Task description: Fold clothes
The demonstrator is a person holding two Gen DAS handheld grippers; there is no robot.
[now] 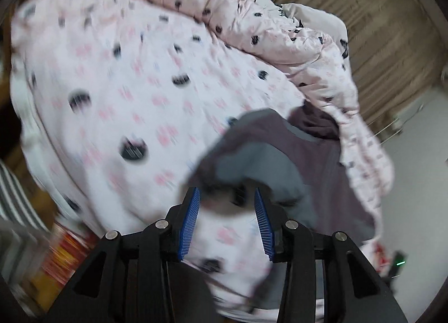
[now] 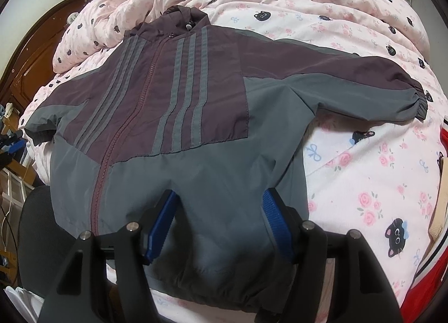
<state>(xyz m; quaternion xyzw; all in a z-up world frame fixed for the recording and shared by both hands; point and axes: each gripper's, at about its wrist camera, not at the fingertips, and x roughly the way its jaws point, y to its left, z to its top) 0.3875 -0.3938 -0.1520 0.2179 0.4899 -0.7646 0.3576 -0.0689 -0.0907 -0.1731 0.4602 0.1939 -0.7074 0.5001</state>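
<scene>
A grey and maroon zip jacket [image 2: 179, 115] lies front up on a pink bed sheet [image 2: 364, 183] printed with cats and roses, both sleeves spread out. My right gripper [image 2: 221, 211] is open and hovers over the jacket's lower grey panel near the hem, with cloth showing between its blue pads [image 2: 275, 222]. The left wrist view is blurred by motion. There my left gripper [image 1: 226, 211] is open, and the cuff end of the jacket's sleeve [image 1: 252, 160] lies just at its fingertips. Whether the pads touch the cuff I cannot tell.
A crumpled duvet [image 2: 134, 6] in the same print is heaped at the head of the bed, against a dark wooden headboard [image 2: 33, 62]. A black chair [image 2: 36, 225] stands at the lower left, a red item [image 2: 436, 272] at the right edge. A beige curtain [image 1: 378, 28] hangs beyond the bed.
</scene>
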